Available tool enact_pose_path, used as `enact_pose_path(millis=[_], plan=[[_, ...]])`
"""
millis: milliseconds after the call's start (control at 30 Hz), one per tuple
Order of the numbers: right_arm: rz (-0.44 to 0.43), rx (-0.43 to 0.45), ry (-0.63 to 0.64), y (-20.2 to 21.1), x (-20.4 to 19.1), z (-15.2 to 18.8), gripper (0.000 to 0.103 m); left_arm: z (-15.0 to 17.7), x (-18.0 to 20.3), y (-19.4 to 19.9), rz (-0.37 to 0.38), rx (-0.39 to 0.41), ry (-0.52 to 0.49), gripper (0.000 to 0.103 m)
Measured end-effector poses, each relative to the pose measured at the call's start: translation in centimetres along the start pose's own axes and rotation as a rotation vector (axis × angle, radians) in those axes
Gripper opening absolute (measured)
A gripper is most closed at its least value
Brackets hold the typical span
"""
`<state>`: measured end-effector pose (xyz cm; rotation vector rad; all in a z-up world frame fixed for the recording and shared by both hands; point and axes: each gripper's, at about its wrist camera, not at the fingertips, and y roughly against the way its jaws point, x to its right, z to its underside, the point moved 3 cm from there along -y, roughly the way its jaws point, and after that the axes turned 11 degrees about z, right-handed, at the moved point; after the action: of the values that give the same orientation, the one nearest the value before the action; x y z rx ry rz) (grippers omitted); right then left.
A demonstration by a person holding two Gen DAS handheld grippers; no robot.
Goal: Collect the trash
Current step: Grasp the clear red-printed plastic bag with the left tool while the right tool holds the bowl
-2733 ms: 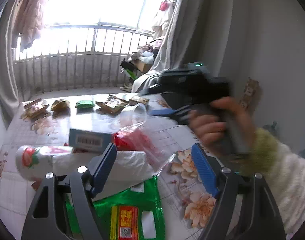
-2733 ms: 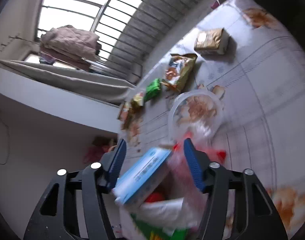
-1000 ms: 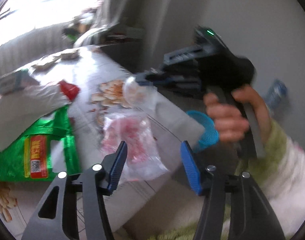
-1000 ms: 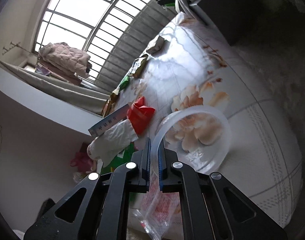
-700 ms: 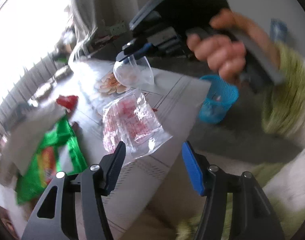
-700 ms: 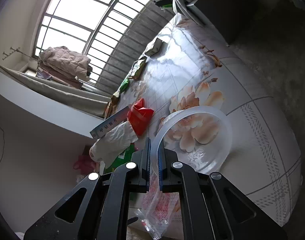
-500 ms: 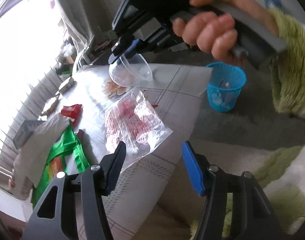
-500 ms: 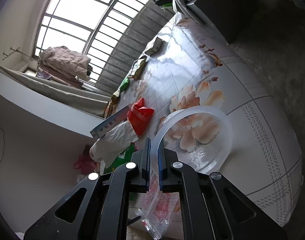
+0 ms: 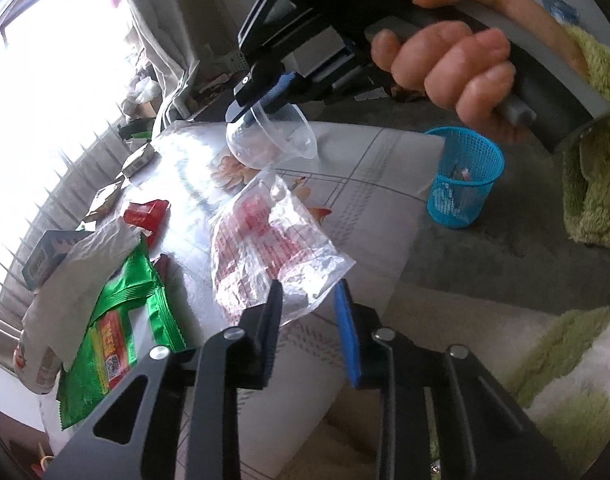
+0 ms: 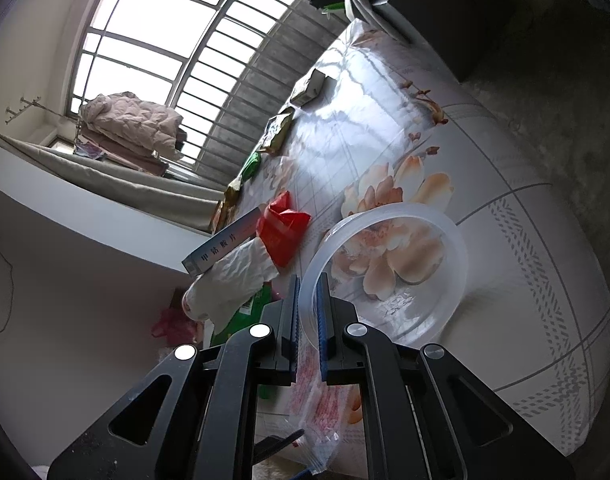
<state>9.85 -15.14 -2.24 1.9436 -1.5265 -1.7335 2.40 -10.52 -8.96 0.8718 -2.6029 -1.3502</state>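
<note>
The left gripper (image 9: 307, 300) is being closed on the near corner of the clear plastic bag (image 9: 273, 248); its jaws have just been narrowing, the bag's edge is lying between them, and a gap is being left on the blue-pad side, so the corner is not yet being pinched. The right gripper (image 10: 307, 308) is being kept fully closed on the rim of the clear plastic cup (image 10: 389, 268), which is being held just above the worktop (image 9: 369, 184). For a good grip, the jaws are better closed further over several layers of film, because a single thin edge is likely to slip out. The bag is lying flat near the worktop's edge, its long axis running from about 5 o'clock to 11 o'clock in the left wrist view, with the loose corner pointing towards the gripper. The cup is being held on its side, its mouth facing about 4 o'clock there. The blue mesh basket (image 9: 463, 176) is standing on the floor at 3 o'clock of the bag.
</note>
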Motion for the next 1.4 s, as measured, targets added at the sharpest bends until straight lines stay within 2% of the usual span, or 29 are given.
enact_pose_path(millis=[67, 300, 567, 1000, 1200, 1400], plan=[[-0.003, -0.001, -0.002, 0.0, 0.0, 0.0, 0.006, -0.1, 0.0, 0.1, 0.006, 0.007, 0.007, 0.015], [-0.007, -0.001, -0.006, -0.1, 0.1, 0.0, 0.006, -0.5, -0.6, 0.7, 0.021, 0.048, 0.042, 0.009], [-0.029, 0.005, -0.01, 0.4, 0.1, -0.1, 0.005, -1.4, -1.6, 2.4, 0.043, 0.133, 0.106, 0.003], [-0.052, 0.039, -0.018, 2.2, 0.5, -0.3, 0.005, -4.5, -3.4, 5.0, 0.097, 0.281, 0.195, 0.001], [-0.067, 0.086, -0.036, 4.3, 1.5, -0.6, 0.005, -6.8, -3.6, 5.6, 0.117, 0.328, 0.184, 0.001], [-0.056, 0.159, -0.071, 7.6, 3.8, -1.0, 0.005, -9.9, -2.8, 5.7, 0.17, 0.373, 0.154, 0.001]])
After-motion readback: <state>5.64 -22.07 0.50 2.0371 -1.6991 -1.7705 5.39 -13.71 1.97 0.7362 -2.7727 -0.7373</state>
